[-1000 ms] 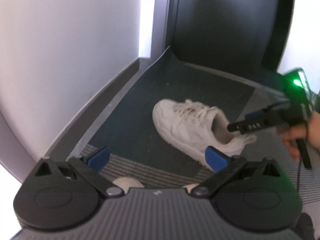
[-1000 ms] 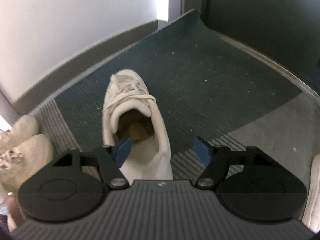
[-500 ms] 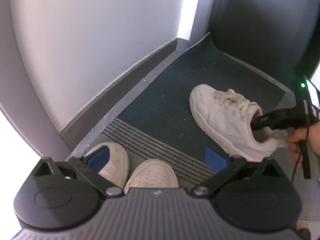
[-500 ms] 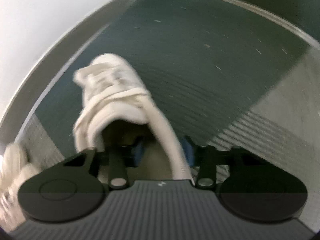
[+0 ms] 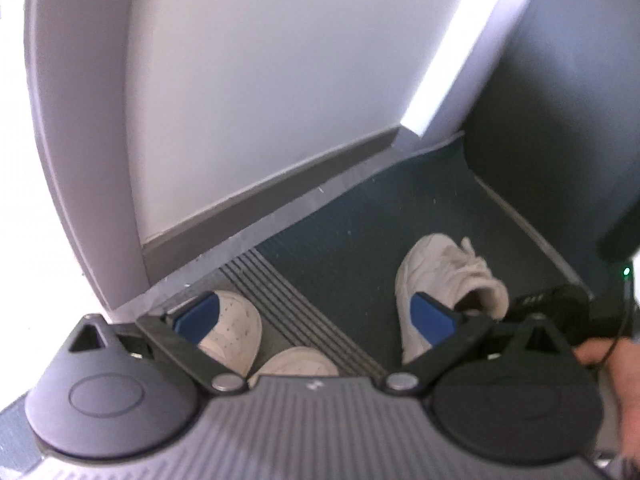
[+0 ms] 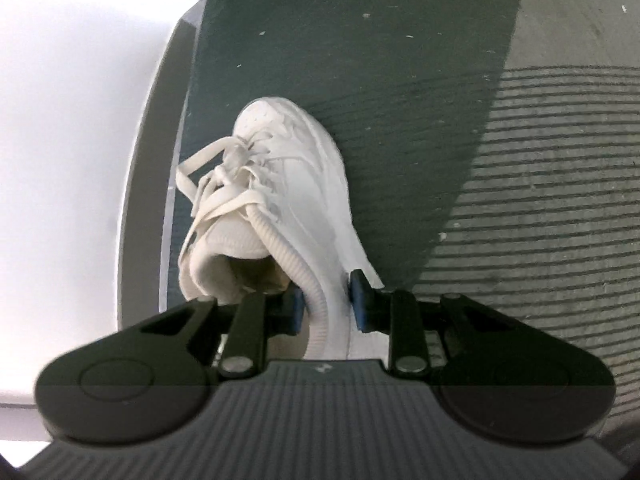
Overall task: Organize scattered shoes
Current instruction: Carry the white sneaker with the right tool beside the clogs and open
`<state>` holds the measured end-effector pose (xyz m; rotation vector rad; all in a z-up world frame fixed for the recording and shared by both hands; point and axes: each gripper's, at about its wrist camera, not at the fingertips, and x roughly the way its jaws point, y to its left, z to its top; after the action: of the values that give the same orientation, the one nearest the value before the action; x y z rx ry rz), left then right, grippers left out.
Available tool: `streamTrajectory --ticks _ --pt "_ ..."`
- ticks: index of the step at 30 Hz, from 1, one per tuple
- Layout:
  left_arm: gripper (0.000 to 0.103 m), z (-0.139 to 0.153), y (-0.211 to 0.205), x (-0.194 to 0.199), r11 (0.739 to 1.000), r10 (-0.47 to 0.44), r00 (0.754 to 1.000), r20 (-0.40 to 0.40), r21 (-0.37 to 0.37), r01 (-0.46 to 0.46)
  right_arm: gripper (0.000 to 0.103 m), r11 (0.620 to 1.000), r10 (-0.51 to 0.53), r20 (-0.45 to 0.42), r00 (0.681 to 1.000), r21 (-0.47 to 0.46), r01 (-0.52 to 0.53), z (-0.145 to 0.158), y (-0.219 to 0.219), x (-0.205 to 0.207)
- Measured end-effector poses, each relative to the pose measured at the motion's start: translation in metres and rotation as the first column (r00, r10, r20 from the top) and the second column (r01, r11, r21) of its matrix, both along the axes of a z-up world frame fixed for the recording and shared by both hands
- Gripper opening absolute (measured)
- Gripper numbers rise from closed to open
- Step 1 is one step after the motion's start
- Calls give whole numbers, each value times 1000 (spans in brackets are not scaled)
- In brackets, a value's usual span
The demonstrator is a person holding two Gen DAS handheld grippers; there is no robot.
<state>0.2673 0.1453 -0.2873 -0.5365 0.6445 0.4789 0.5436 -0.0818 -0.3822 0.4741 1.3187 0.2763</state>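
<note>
A white lace-up sneaker (image 6: 288,168) lies over the dark green mat (image 6: 380,60), toe pointing away. My right gripper (image 6: 326,300) is shut on the side wall of its collar, one blue pad inside the opening and one outside. In the left wrist view the same sneaker (image 5: 440,272) sits at the right, with the right gripper's black body (image 5: 556,308) behind its heel. My left gripper (image 5: 314,320) is open and holds nothing; it hangs over the toes of two other white shoes (image 5: 236,328) side by side near the wall.
A pale wall with a grey baseboard (image 5: 280,184) runs along the left. A ribbed grey strip (image 5: 304,320) borders the mat. Grey carpet (image 6: 560,200) lies to the right. A person's hand (image 5: 600,356) holds the right gripper.
The right gripper's jaws closed on the sneaker's collar and the gripper rolled, turning the sneaker with it. The left gripper swung left, bringing the two white shoes by the wall under its fingers.
</note>
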Motion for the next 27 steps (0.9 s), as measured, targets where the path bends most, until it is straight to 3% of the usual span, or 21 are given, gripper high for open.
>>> streamTrajectory --ticks 4,6,14,18,23,27 --pt "103 1 1 -2 1000 1 1000 -5 -5 -1 25 997 -65 -31 997 35 66 -2 -8 3" --pt "103 -1 2 -1 1000 3 1000 -20 -14 -3 25 987 -122 -47 991 102 126 -6 -14 3" --pt "103 -3 -1 1 1000 7 999 -32 3 -7 25 982 -69 -49 996 175 76 -19 32 -8" --pt "103 -5 -4 5 1000 -15 999 -48 13 16 29 993 30 -16 999 111 -28 -19 50 -7" --pt "103 -11 -3 9 999 -35 996 -77 -11 35 35 977 135 16 991 165 -136 -11 34 -12" --pt "103 -9 -14 13 992 -126 989 -74 -23 125 37 955 294 113 949 6 -297 39 8 -26"
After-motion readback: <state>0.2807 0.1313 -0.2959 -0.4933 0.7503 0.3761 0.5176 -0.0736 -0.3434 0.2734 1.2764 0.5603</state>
